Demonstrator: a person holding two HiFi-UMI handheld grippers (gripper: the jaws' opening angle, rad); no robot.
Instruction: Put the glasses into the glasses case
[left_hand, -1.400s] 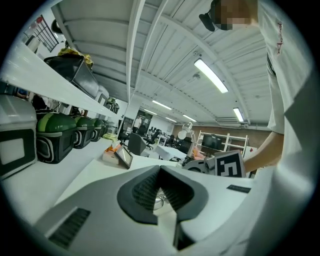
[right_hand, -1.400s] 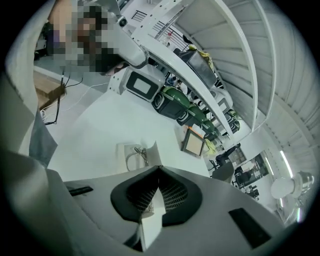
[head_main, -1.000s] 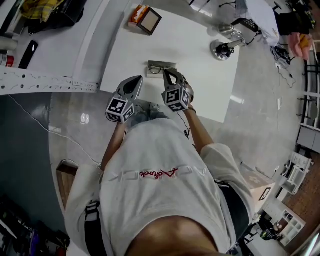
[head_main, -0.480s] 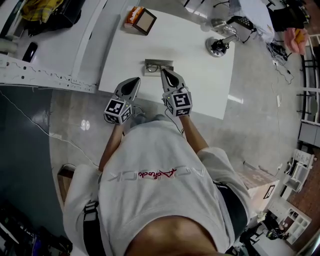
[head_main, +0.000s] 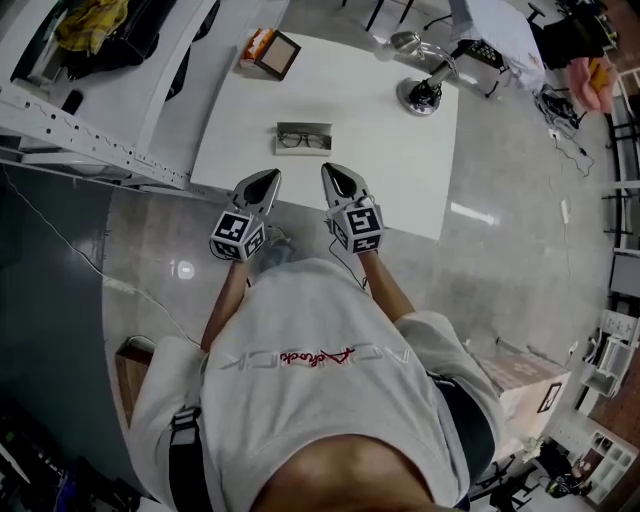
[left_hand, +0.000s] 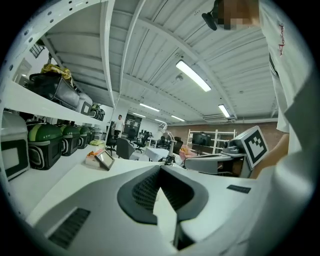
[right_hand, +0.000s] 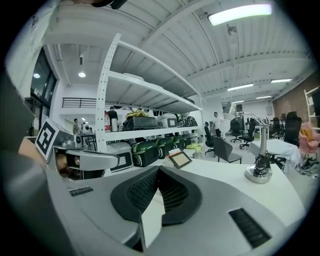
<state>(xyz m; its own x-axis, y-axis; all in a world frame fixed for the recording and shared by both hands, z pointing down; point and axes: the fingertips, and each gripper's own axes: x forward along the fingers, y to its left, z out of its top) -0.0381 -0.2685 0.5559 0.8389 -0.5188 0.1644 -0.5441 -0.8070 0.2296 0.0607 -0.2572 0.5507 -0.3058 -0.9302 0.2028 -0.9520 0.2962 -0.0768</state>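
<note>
Glasses (head_main: 302, 141) are seen lying in the open case (head_main: 303, 126). Left gripper (head_main: 270, 176) and right gripper (head_main: 331, 169) are closed, empty and short of the case. Lid closing is judged next.

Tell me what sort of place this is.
Probably an open-plan lab or workshop office: a metal shelf rack loaded with green equipment cases, office chairs at desks beyond the white table, and strip lights under a bare industrial ceiling.
</note>
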